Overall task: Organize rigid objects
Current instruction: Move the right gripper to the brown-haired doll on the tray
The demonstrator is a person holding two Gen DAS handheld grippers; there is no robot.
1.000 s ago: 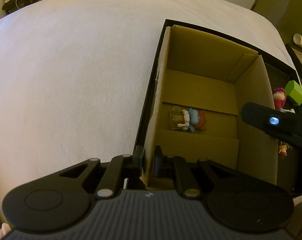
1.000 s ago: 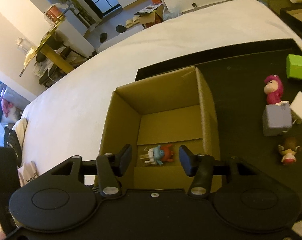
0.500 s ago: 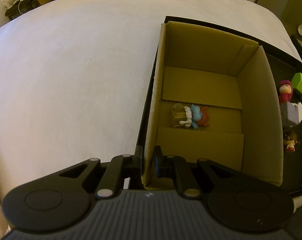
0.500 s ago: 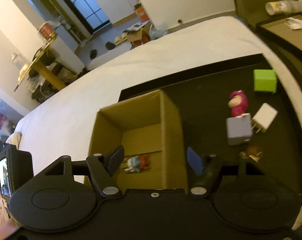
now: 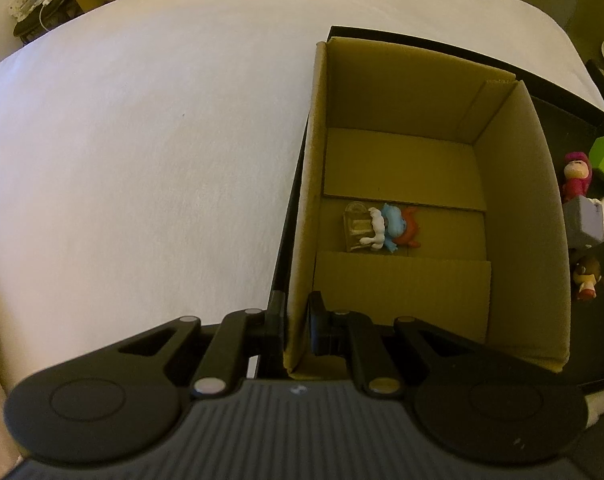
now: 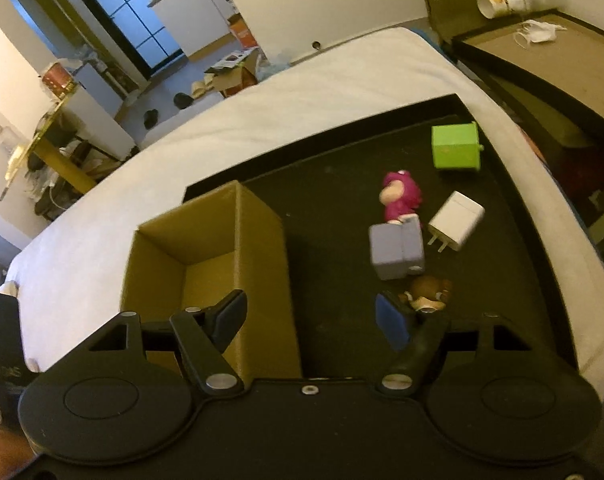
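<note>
The left tool point(image 5: 295, 326) is pinching the near left wall of the cardboard box point(image 5: 518, 216), one finger outside and one inside. The box is sitting at the left end of a black tray point(image 6: 342, 208) on a white bed point(image 5: 141, 140). Inside the box, a blue figurine point(image 5: 390, 226) is lying on the bottom. The right tool point(image 6: 310, 316) is hanging wide open over the tray beside the box, gripping nothing. On the tray to its right are lying a grey cube point(image 6: 396, 252), a pink figurine point(image 6: 400, 196), a white charger point(image 6: 456, 220), a green cube point(image 6: 456, 146) and a brown figurine point(image 6: 428, 294), the last just beside the right fingertip.
</note>
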